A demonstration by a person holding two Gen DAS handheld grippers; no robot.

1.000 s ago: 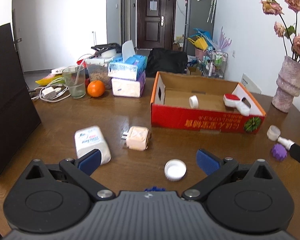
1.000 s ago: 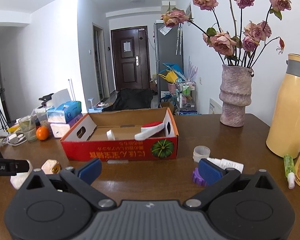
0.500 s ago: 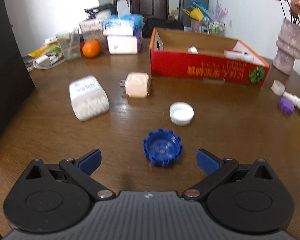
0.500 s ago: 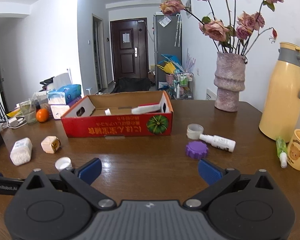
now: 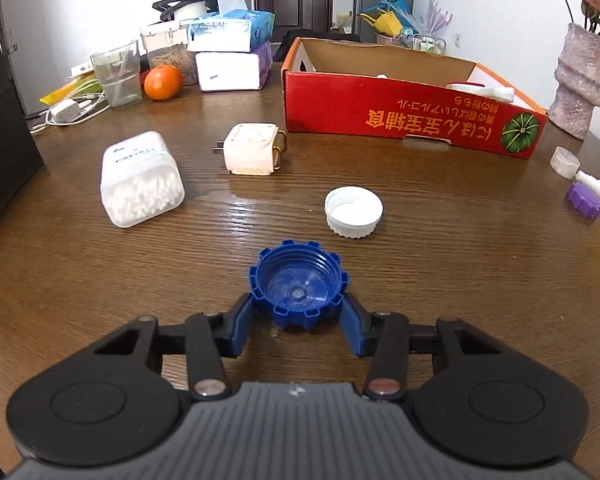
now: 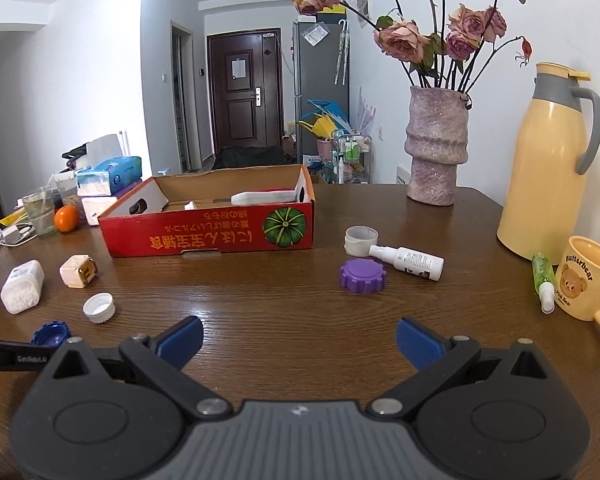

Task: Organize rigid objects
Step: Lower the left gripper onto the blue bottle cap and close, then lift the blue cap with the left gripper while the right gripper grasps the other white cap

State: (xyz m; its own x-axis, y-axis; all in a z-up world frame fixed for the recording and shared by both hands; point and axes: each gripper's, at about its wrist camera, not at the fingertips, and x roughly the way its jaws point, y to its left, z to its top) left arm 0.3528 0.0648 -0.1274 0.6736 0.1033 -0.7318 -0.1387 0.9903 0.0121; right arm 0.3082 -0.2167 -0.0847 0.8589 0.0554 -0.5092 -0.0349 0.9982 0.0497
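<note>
Left gripper (image 5: 299, 307) clamped on blue notched bottle cap (image 5: 299, 294), open side up, on wooden table (image 5: 460, 280). Right gripper (image 6: 298, 338) spread wide, holding nothing, above the table.

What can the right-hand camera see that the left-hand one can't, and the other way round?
Only the right wrist view shows the yellow thermos, the bear mug and the open right gripper. Only the left wrist view shows the left gripper closed on the blue cap, with the cap's hollow facing up. Both show the red box, white cap, purple cap and vase.
</note>
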